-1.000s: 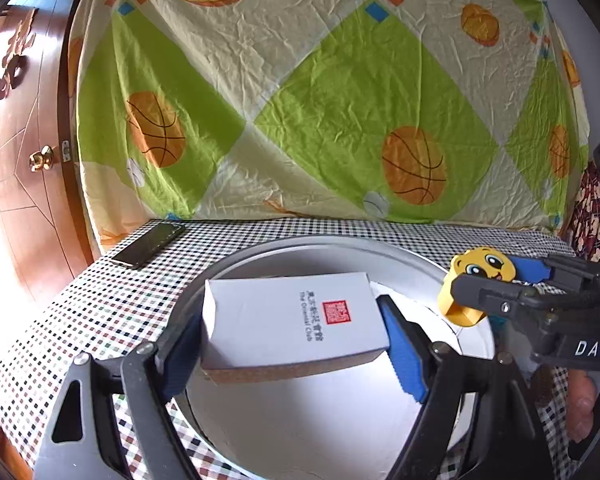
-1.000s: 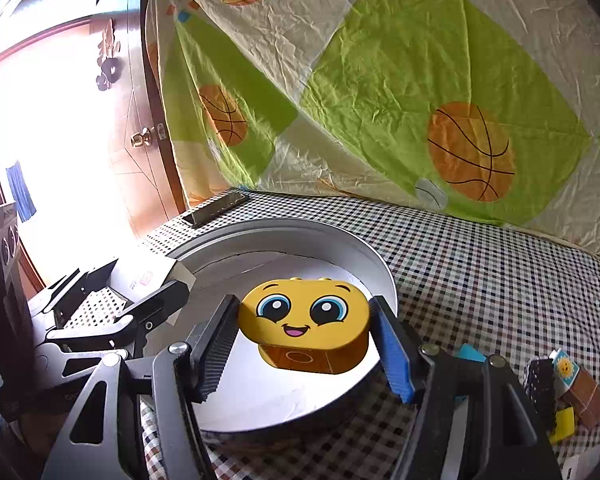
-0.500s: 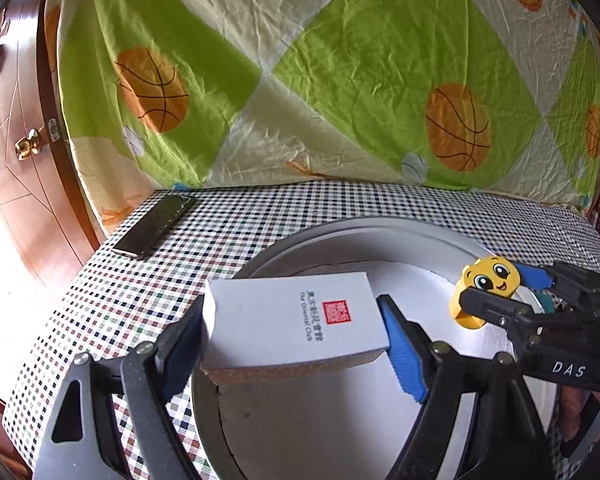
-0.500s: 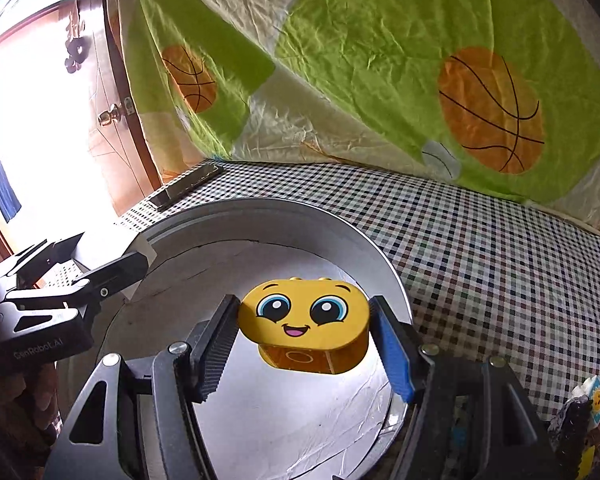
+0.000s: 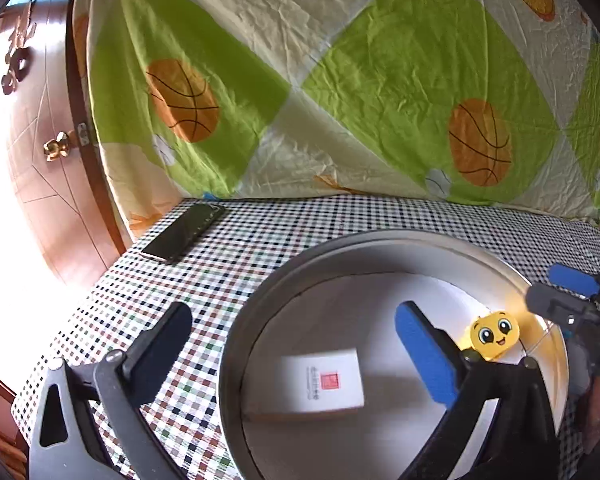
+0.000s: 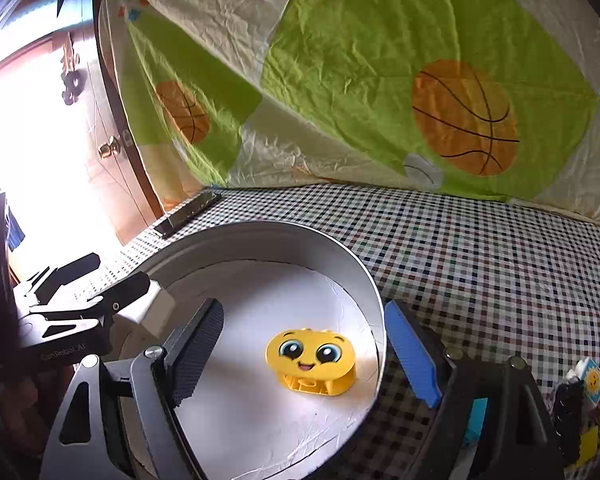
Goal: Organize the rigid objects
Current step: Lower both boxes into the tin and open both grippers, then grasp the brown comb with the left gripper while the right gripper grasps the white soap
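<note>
A white box with a red stamp (image 5: 324,386) lies on the white floor of a round metal tray (image 5: 300,264). A yellow smiley-face block (image 6: 311,361) lies in the same tray (image 6: 260,236) near its right wall; it also shows in the left wrist view (image 5: 494,335). My left gripper (image 5: 296,344) is open and empty above the box. My right gripper (image 6: 304,348) is open and empty above the yellow block. The white box (image 6: 148,308) is partly hidden behind the left gripper in the right wrist view.
A black phone (image 5: 184,233) lies on the checkered tablecloth at the far left, also in the right wrist view (image 6: 188,214). Small toys (image 6: 584,400) sit on the cloth at the right. A basketball-print sheet (image 5: 340,80) hangs behind. A wooden door (image 5: 40,152) stands at left.
Both grippers opened and rose. The white box dropped from the left gripper into the tray. The yellow block dropped from the right gripper into the tray.
</note>
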`<state>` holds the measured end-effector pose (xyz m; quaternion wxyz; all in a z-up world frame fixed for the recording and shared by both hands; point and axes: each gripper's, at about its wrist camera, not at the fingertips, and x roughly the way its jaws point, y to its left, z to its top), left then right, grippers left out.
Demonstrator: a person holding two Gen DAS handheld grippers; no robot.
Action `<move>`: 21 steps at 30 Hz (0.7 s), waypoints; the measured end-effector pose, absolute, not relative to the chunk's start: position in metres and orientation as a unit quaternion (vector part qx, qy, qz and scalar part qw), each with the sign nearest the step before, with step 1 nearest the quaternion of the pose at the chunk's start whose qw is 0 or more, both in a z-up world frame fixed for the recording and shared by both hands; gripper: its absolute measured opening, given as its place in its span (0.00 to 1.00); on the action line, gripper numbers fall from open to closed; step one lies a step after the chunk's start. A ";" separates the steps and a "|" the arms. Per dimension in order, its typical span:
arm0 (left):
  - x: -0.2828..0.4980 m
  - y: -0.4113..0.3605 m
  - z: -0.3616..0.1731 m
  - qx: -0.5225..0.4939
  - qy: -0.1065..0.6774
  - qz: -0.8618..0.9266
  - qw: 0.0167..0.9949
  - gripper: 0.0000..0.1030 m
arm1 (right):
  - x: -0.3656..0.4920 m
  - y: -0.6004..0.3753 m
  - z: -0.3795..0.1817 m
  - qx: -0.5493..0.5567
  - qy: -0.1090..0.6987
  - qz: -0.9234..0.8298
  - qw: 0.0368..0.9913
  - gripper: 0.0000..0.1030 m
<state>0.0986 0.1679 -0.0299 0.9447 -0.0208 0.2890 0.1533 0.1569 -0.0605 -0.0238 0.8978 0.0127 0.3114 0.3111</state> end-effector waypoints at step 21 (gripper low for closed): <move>0.039 0.038 -0.021 -0.014 0.222 0.034 0.974 1.00 | 0.082 -0.239 -0.028 -0.010 0.278 0.149 0.949 0.84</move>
